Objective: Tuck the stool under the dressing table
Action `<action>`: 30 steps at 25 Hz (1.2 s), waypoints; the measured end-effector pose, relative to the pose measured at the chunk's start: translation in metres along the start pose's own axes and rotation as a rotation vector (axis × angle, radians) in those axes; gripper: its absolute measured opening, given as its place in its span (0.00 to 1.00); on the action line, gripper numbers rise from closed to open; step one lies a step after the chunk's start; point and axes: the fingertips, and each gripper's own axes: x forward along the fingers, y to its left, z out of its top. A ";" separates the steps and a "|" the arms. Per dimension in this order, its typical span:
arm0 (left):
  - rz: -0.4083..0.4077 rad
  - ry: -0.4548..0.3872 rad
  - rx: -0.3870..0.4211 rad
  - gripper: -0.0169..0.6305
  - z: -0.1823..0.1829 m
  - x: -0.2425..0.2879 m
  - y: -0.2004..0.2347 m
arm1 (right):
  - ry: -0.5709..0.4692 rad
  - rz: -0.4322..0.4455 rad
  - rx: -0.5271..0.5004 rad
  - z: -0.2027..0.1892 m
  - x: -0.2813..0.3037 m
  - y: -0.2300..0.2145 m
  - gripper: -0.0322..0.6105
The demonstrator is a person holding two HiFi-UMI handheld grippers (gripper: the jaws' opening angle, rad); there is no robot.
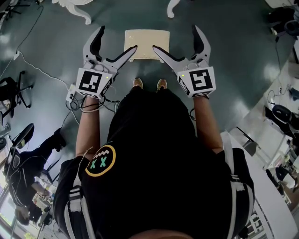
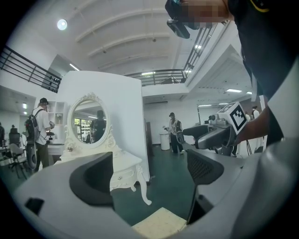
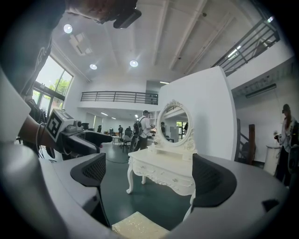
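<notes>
A cream cushioned stool [image 1: 146, 44] stands on the dark green floor just ahead of the person's feet; its seat also shows low in the left gripper view [image 2: 159, 224] and the right gripper view [image 3: 138, 227]. The white carved dressing table [image 3: 163, 173] with an oval mirror [image 2: 88, 120] stands beyond it; only its legs [image 1: 79, 10] show in the head view. My left gripper [image 1: 117, 39] hangs open at the stool's left side, my right gripper [image 1: 176, 37] open at its right. Neither holds anything.
A white partition wall [image 2: 131, 116] rises behind the dressing table. A person with a backpack [image 3: 140, 130] stands near it, others further off. Cables [image 1: 42, 72] run over the floor at left; chairs [image 1: 14, 91] and desks [image 1: 275, 126] line both sides.
</notes>
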 end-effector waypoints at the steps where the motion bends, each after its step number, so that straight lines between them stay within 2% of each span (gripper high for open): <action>1: -0.001 0.000 -0.002 0.78 0.000 0.000 -0.001 | 0.003 0.000 0.002 -0.001 -0.001 0.000 0.95; 7: 0.011 0.035 -0.025 0.78 -0.013 0.000 -0.003 | 0.035 0.002 0.021 -0.015 -0.002 -0.002 0.95; 16: -0.008 0.092 -0.063 0.78 -0.071 0.005 -0.013 | 0.102 0.008 0.048 -0.076 0.004 -0.001 0.95; 24: -0.007 0.167 -0.120 0.78 -0.138 0.010 -0.022 | 0.177 -0.002 0.084 -0.141 0.006 0.004 0.95; 30: 0.013 0.307 -0.262 0.78 -0.235 0.017 -0.016 | 0.325 0.010 0.156 -0.235 0.026 0.005 0.95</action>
